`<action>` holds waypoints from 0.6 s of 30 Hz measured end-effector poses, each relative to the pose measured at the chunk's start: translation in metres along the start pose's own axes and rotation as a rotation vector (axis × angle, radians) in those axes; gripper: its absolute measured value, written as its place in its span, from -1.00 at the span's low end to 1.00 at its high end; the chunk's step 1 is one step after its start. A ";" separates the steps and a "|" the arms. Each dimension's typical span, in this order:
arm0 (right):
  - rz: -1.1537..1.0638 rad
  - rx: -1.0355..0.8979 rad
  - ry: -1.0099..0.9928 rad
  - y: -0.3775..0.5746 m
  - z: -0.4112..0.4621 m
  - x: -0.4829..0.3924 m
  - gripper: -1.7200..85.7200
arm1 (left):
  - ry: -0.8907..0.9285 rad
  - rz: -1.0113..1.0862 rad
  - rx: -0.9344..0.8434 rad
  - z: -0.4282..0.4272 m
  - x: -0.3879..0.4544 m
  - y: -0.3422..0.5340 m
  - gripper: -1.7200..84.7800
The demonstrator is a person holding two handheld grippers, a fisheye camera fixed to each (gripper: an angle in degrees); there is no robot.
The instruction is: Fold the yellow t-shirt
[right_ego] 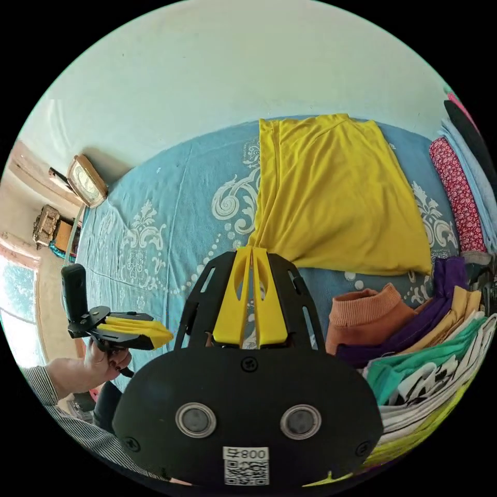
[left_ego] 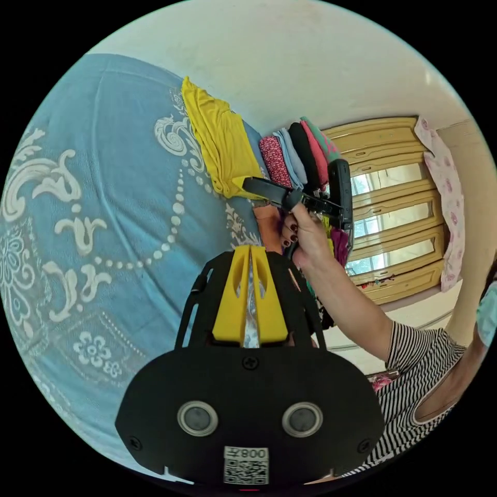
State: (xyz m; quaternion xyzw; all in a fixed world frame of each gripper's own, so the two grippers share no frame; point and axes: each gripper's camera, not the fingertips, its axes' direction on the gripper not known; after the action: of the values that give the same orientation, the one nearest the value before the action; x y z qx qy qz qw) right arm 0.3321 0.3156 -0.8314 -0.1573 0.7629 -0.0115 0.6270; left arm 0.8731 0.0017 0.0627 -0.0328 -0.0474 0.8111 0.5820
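Observation:
The yellow t-shirt [right_ego: 336,196] lies folded flat on the blue patterned bedspread [right_ego: 171,217] near the wall; it also appears in the left gripper view [left_ego: 222,140]. My right gripper [right_ego: 252,252] hovers just short of the shirt's near edge, its yellow jaws shut on nothing. My left gripper [left_ego: 251,251] is shut too, empty, above bare bedspread [left_ego: 114,181]. A hand holds the right gripper [left_ego: 248,183] beside the shirt's corner. The left gripper [right_ego: 164,335] floats off the bed's left side, held by a hand.
A row of folded clothes [right_ego: 461,191] stands right of the shirt. A loose pile with an orange garment [right_ego: 362,310], a purple one [right_ego: 440,290] and others lies close by. A wooden-framed window [left_ego: 398,217] and a person's striped sleeve [left_ego: 419,362] are at the right.

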 end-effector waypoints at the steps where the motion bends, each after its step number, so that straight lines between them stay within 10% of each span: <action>1: -0.040 0.029 0.025 0.014 -0.013 -0.019 -0.96 | -0.038 0.019 -0.026 -0.010 0.013 0.029 -0.96; 18: -0.303 -0.112 0.296 0.369 -0.063 -0.256 -0.96 | -0.711 0.051 -0.276 -0.076 0.179 0.334 -0.96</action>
State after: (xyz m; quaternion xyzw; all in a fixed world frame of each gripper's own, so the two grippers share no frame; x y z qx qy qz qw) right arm 0.2301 0.7204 -0.6532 -0.3012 0.8139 -0.0860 0.4893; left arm 0.5093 0.0683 -0.0513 0.1713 -0.3544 0.7721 0.4989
